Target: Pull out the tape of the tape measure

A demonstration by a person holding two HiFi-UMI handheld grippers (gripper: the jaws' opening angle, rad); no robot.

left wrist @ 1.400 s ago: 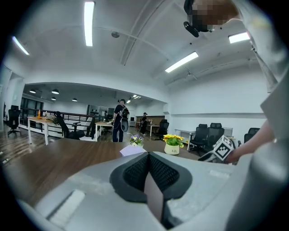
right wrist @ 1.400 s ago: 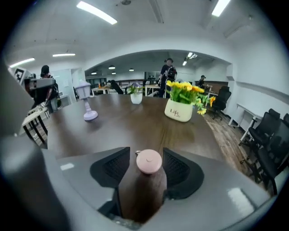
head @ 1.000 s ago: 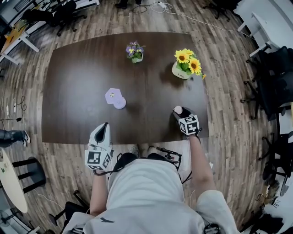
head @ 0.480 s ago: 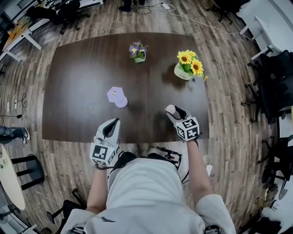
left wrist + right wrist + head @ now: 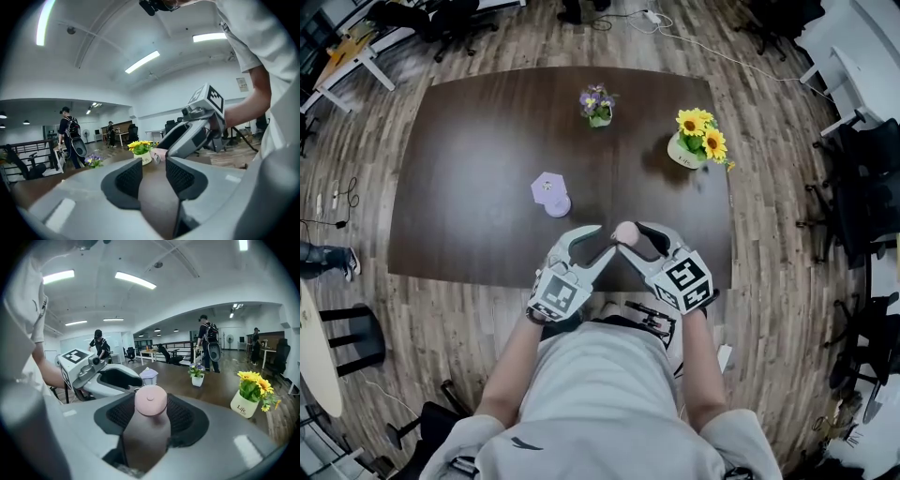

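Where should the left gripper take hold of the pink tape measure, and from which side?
The small metal tab on the tape measure, likely from the person's left: it juts toward the left gripper, whose fingers have just been opening, empty.

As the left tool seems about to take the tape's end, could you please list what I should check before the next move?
1. Grip of the right tool on the tape measure: ok, pads press its pink case.
2. Opening of the left tool: ok, jaws have just been opening, nothing between them.
3. The tape's metal tab faces the left tool: ok, seen in the left gripper view.
4. That tab between the left jaws: not ok, it lies ahead of them.
5. Tape free to slide out: cannot tell.
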